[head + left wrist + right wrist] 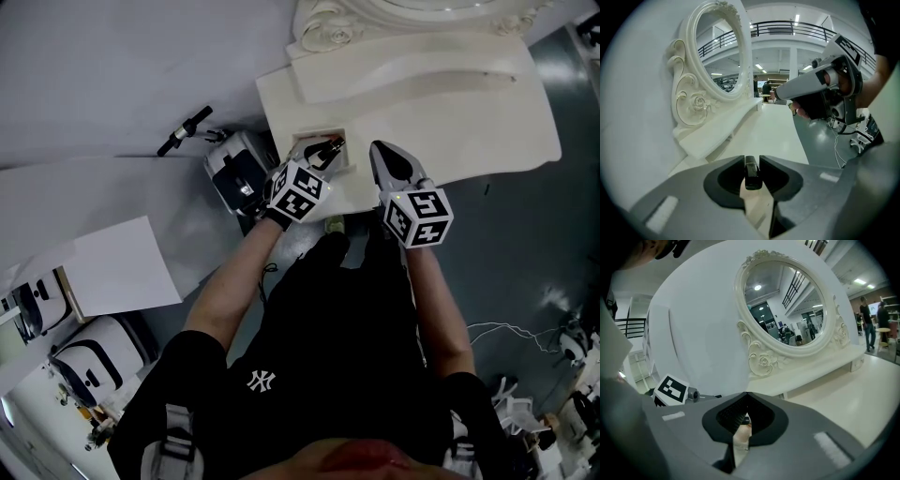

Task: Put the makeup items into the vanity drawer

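The cream vanity has a small open drawer let into its left end. My left gripper hovers right over that drawer, shut on a small black makeup tube that stands upright between the jaws. Whatever lies inside the drawer is hidden by the gripper. To the right, my right gripper is above the vanity top with its jaws closed tip to tip and nothing between them. It shows in the left gripper view as the right gripper, beside the left one.
An ornate oval mirror rises at the vanity's back over a raised shelf. On the floor to the left stand white-and-black devices and a white board. Cables lie on the floor at the right.
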`<state>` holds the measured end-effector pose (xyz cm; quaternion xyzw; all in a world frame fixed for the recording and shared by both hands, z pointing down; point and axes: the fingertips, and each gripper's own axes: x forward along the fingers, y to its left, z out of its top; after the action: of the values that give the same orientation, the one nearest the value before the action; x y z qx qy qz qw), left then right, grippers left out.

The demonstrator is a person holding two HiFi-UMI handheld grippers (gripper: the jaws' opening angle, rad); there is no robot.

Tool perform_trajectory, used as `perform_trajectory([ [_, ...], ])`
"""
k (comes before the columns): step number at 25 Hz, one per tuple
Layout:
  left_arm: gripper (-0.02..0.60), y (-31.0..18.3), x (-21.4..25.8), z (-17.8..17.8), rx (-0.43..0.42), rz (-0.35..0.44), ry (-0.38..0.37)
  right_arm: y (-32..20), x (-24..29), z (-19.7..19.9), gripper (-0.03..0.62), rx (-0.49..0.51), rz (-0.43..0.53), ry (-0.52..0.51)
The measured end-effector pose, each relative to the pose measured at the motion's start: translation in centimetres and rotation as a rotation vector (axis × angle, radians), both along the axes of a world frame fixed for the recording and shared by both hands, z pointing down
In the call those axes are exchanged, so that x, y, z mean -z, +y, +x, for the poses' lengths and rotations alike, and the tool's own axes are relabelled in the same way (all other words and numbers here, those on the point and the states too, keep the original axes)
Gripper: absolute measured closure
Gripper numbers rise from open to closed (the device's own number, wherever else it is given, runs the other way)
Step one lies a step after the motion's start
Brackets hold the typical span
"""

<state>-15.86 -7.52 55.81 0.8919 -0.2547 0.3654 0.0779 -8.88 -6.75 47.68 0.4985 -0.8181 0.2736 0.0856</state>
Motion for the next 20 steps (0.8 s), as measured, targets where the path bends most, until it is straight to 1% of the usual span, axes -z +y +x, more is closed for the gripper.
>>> perform_trajectory([
  [7,0.483,0.8,-2.5,-0.6,-0.034,-0.036,0.007,0.7,-0.8,-0.5,0.569,-0.019,-0.019,0.017],
  [11,0.472,1.0,-3.4,-0.8,-0.042,-0.053,-0.005,1.1,-1.2,-0.6,0.569,-0.025,-0.026,0.019],
  [13,0.451,1.0,-3.5,-1.2,-0.037,-0.055,-0.011,1.2,-1.2,-0.8,0.569,-0.025,-0.025,0.02],
  [16,0.449,0.9,-2.9,-1.7,-0.018,-0.045,-0.004,1.2,-0.9,-1.4,0.569,-0.02,-0.016,0.02],
  [20,0.451,0.7,-1.3,-2.0,0.014,-0.024,0.026,1.2,-0.3,-2.0,0.569,-0.013,-0.002,0.022],
])
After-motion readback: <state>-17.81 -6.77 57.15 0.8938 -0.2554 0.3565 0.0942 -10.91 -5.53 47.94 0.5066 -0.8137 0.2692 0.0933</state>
